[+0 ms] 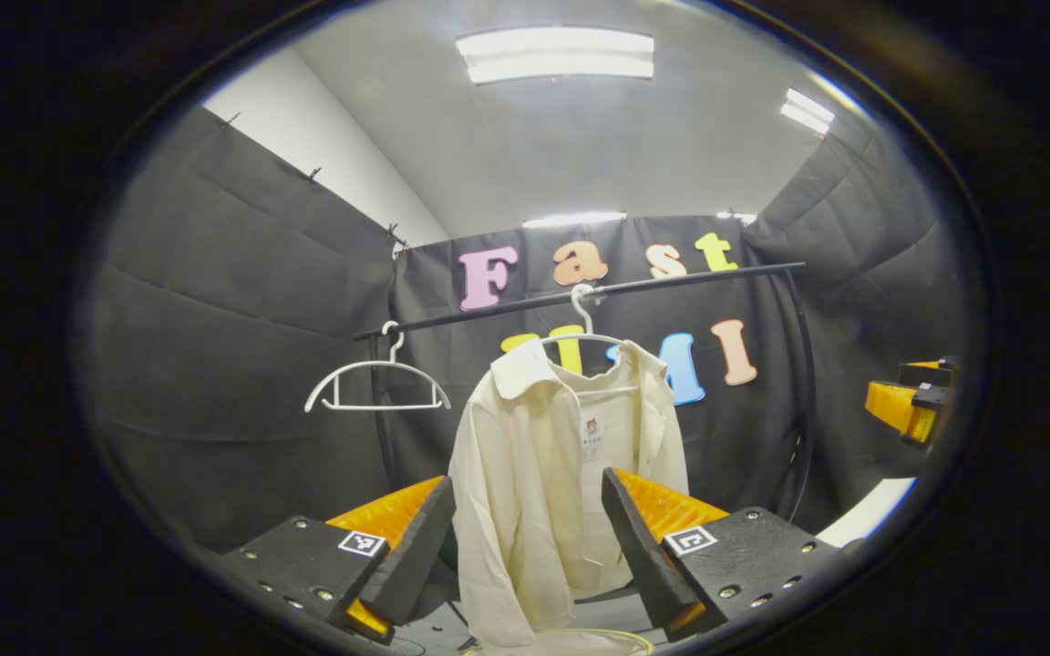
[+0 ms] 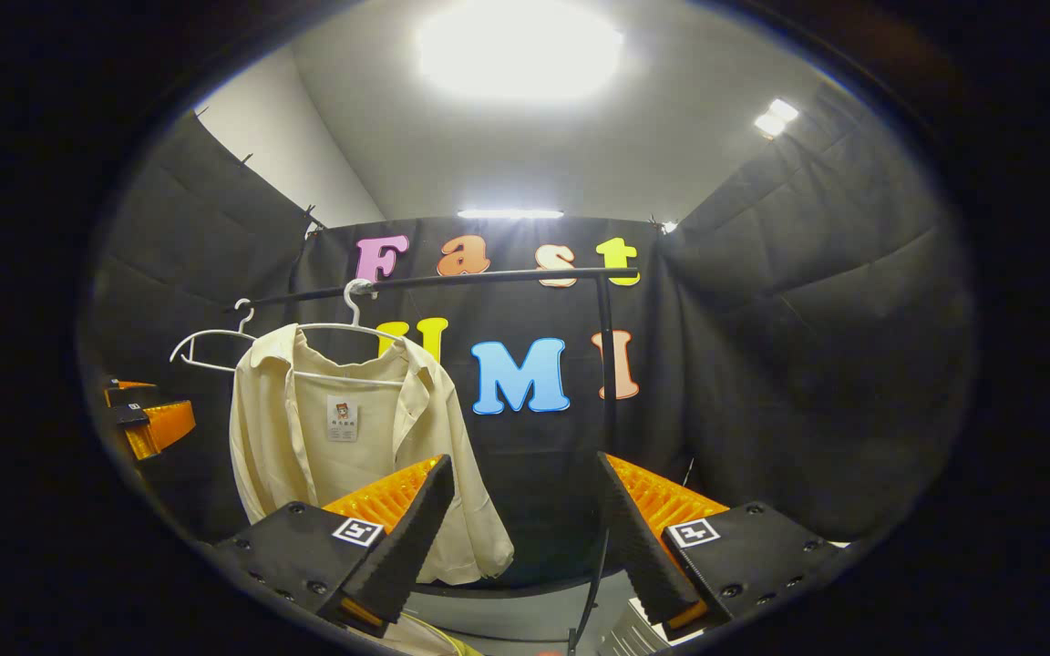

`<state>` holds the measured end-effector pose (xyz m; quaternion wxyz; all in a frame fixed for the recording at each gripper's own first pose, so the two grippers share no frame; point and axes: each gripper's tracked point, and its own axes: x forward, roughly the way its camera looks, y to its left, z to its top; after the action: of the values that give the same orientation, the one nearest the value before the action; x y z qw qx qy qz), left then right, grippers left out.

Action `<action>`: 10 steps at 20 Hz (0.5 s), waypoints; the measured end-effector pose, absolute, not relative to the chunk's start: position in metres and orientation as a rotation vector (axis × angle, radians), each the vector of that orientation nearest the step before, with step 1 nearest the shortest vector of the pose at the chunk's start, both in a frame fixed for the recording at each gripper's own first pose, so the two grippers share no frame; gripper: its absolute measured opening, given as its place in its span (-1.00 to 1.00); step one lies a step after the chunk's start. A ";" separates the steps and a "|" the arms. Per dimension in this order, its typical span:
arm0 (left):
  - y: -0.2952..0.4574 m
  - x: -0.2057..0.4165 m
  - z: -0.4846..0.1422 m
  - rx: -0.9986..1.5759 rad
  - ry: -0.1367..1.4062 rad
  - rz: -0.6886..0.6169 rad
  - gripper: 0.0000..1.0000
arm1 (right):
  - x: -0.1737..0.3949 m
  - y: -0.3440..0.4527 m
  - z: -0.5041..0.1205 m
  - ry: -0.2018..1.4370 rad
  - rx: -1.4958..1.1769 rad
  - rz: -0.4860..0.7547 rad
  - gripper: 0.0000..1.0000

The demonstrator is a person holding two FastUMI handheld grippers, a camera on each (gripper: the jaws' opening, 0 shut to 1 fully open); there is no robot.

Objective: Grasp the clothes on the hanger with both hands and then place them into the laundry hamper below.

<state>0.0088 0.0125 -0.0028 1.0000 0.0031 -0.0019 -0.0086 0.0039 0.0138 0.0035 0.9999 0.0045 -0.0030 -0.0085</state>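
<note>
Two hangers [image 1: 377, 383] [image 1: 584, 333] on one rail [image 1: 580, 293] — one shirt [image 1: 543, 474], two grippers [image 1: 525, 538] [image 2: 525, 538], three ceiling lights [image 1: 554, 55].

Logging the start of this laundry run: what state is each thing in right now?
Cream collared shirt: hanging on a white hanger, unbuttoned, ungrasped.
White hanger under the shirt: hooked on the rail.
Second white plastic hanger: hooked on the rail, bare.
Black clothes rail: upright, carrying both hangers.
Left gripper: fingers open, short of the shirt.
Right gripper: fingers open, holding nothing.
</note>
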 end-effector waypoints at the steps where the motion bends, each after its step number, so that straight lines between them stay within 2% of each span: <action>1: 0.014 0.011 -0.005 0.006 -0.002 -0.021 0.90 | 0.005 0.016 0.003 -0.006 0.009 -0.019 0.93; 10: 0.018 0.033 -0.001 -0.027 -0.011 -0.040 0.90 | 0.021 0.052 0.005 -0.008 0.018 0.021 0.94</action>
<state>0.0331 0.0175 -0.0007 0.9997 -0.0135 -0.0054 -0.0199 0.0206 0.0517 0.0051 0.9999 0.0088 -0.0038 0.0104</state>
